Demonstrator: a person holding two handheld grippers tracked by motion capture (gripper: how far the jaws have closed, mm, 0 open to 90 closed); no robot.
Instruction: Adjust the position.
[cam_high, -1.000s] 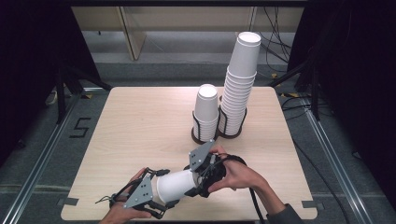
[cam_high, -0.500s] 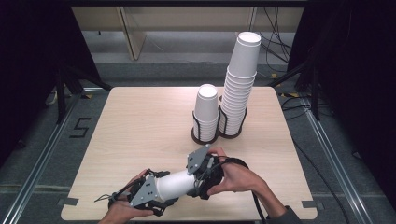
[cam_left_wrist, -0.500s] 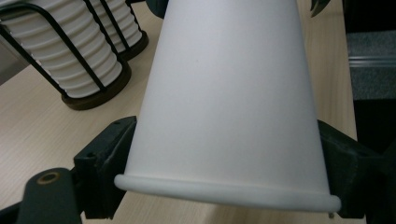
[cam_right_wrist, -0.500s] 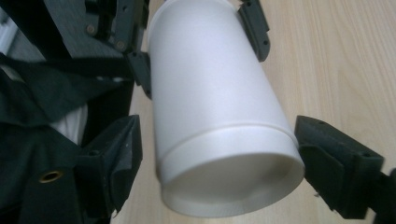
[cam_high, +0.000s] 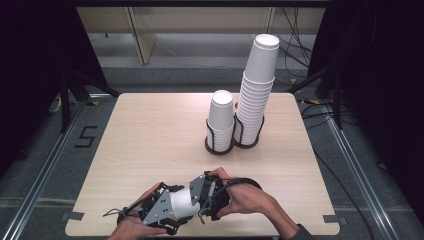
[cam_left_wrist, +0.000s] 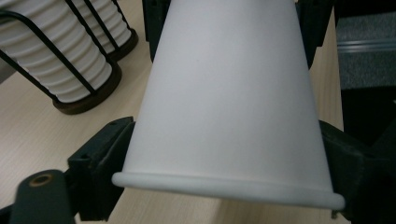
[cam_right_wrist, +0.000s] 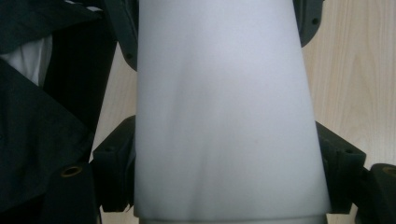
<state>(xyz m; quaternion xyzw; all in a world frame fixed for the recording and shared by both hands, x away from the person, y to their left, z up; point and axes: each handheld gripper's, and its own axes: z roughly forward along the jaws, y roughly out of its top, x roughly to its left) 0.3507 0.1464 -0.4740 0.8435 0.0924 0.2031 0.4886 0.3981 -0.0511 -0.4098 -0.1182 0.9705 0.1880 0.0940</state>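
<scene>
A white paper cup (cam_high: 183, 203) lies on its side above the table's front edge, between both grippers. My left gripper (cam_high: 172, 209) holds the wide rim end; in the left gripper view its black jaws flank the cup (cam_left_wrist: 224, 116) and touch both sides near the rim. These jaws have just been opening, with the cup still between them. My right gripper (cam_high: 204, 194) grips the narrower far end; in the right gripper view its jaws press on the cup (cam_right_wrist: 224, 121) from left and right. A person's hands hold both grippers.
A black wire holder (cam_high: 220, 148) stands at the middle back of the wooden table (cam_high: 150, 130). It carries a short stack of white cups (cam_high: 220, 117) and a tall stack (cam_high: 257, 85). Dark floor and cables surround the table.
The right gripper has slid toward the front edge and left, closer to the left gripper, so less of the cup shows between them. The left hand has stayed in place.
</scene>
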